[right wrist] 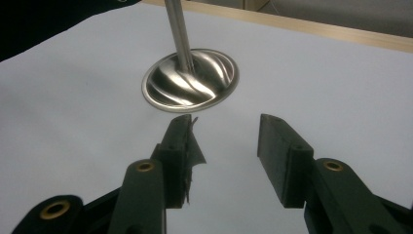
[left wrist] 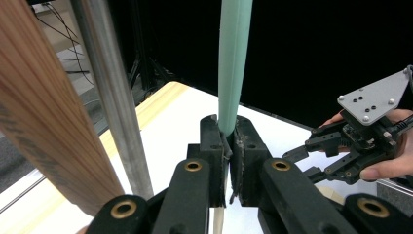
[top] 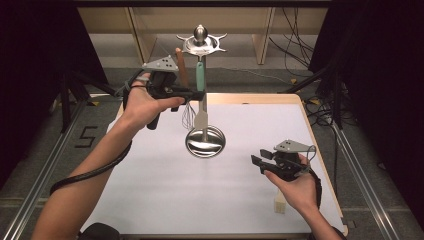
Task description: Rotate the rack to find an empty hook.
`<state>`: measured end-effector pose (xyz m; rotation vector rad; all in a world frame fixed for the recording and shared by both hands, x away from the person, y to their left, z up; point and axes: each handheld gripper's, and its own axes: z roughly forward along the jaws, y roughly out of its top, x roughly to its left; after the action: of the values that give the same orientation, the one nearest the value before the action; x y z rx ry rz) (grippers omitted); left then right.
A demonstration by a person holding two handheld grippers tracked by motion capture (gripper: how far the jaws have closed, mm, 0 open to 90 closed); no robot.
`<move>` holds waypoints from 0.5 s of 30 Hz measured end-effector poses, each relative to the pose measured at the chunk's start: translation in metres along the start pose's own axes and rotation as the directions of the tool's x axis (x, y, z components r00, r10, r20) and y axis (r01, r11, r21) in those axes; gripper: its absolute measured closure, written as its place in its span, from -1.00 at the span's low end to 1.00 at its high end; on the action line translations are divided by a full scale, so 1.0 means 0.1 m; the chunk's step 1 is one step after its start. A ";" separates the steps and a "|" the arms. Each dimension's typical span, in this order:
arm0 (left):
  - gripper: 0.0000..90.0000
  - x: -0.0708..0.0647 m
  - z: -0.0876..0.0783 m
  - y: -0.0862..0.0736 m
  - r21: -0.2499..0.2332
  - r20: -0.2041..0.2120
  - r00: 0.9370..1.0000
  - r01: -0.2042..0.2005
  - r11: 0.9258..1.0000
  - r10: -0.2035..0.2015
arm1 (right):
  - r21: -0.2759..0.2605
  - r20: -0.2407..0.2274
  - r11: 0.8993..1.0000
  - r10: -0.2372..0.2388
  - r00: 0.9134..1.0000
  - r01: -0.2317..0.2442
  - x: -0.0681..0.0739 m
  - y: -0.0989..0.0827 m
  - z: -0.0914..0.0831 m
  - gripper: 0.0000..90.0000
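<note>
A steel utensil stand (top: 205,142) rises from a round base at mid table, its hooked top (top: 201,42) carrying utensils. A teal-handled spatula (top: 200,75) hangs there, and my left gripper (top: 197,94) is shut on its handle from the left. In the left gripper view the pads (left wrist: 214,146) pinch the teal handle (left wrist: 234,58), with the stand's pole (left wrist: 112,97) and a wooden handle (left wrist: 39,122) to the left. A wooden-handled whisk (top: 188,116) hangs beside the spatula. My right gripper (top: 257,159) is held low at the right, open with nothing between its jaws, pointing at the stand's base (right wrist: 190,80).
The white table top (top: 150,190) has a wooden rim. A small cream block (top: 280,202) sits near the front right, under my right wrist. Dark curtains flank the table, and cables lie on the floor beyond the far right corner.
</note>
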<state>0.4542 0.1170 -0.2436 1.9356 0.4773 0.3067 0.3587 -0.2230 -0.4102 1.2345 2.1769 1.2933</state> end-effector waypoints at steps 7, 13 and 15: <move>0.87 -0.08 -0.02 0.01 -0.011 0.009 0.999 0.044 0.999 -0.044 | 0.006 0.005 1.000 0.006 1.000 -0.006 0.02 0.00 -0.01 0.27; 0.87 -0.04 -0.05 0.06 -0.019 0.019 0.999 -0.032 0.999 0.032 | -0.005 0.001 1.000 0.007 1.000 -0.007 0.01 0.01 -0.01 0.28; 0.87 -0.05 -0.04 0.06 -0.007 0.015 1.000 0.004 1.000 -0.004 | -0.006 0.003 1.000 -0.001 1.000 0.001 0.00 0.01 -0.01 0.28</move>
<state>0.4490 0.1160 -0.2359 1.9289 0.4700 0.2905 0.3583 -0.2229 -0.4090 1.2322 2.1695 1.2963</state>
